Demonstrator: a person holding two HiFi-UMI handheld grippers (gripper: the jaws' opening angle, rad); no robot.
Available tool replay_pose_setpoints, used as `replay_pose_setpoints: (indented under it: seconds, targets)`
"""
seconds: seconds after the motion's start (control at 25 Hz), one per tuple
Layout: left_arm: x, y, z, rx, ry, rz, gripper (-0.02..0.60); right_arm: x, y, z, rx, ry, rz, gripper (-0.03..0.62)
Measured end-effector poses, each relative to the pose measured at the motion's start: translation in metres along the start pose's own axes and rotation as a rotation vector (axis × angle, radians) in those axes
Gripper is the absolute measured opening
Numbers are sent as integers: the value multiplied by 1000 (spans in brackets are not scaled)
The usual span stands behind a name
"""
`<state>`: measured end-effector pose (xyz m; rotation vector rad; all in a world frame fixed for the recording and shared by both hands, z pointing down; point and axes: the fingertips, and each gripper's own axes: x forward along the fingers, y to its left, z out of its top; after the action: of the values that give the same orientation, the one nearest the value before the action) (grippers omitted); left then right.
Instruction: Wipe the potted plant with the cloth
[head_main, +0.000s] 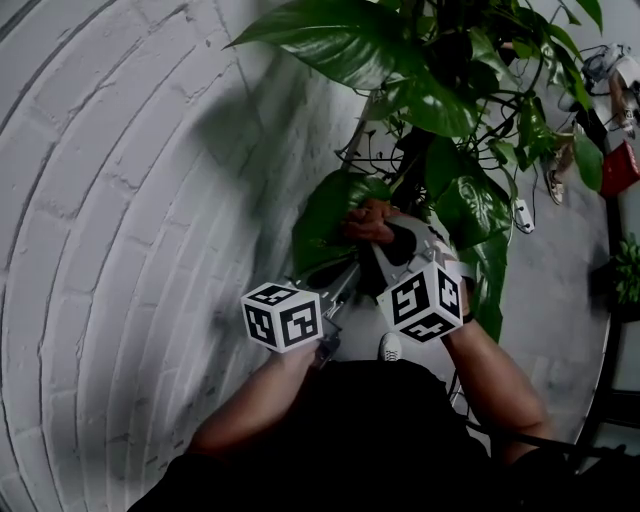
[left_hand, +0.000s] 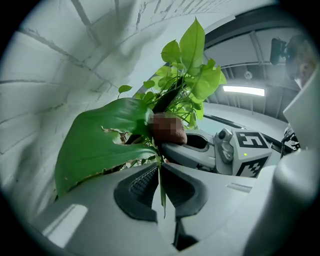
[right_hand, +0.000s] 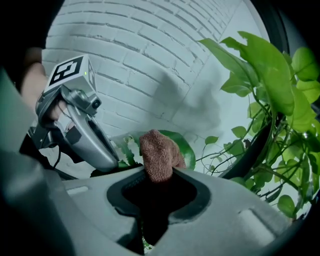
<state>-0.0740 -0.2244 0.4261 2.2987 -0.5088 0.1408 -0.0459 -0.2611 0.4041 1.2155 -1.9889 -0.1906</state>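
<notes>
- Pinching the torn leaf (left_hand: 100, 142) by its edge, the left gripper (left_hand: 160, 169) had its jaws pressed together on the thin blade. Any tug risked lengthening the tear.
- The right gripper (right_hand: 159, 175) was clamped on the brown cloth (right_hand: 158, 150), which appeared to rest on that leaf at centre frame. Hard pressure could have snapped the stalk.
- The potted plant (head_main: 440, 110) filled the upper right. A snagged vine might have dragged it.
</notes>
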Motion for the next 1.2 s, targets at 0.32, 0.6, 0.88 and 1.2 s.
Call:
replay_pose_setpoints:
  seconds: [0.32,0.6,0.88,1.2]
  targets:
    - [0,0,-1,0,6,-1,28,-11,27,0,74,-16,69,71]
    - [1,1,-3,-3,9,0,28,-18,39,6,164,-41,140,71]
    - [0,2,0,-3,-4,-1,27,-26,53,9,195,-56,195,71]
    - [0,4,1,4,-8,-1,26,-40,50,8,304,-73,300,71]
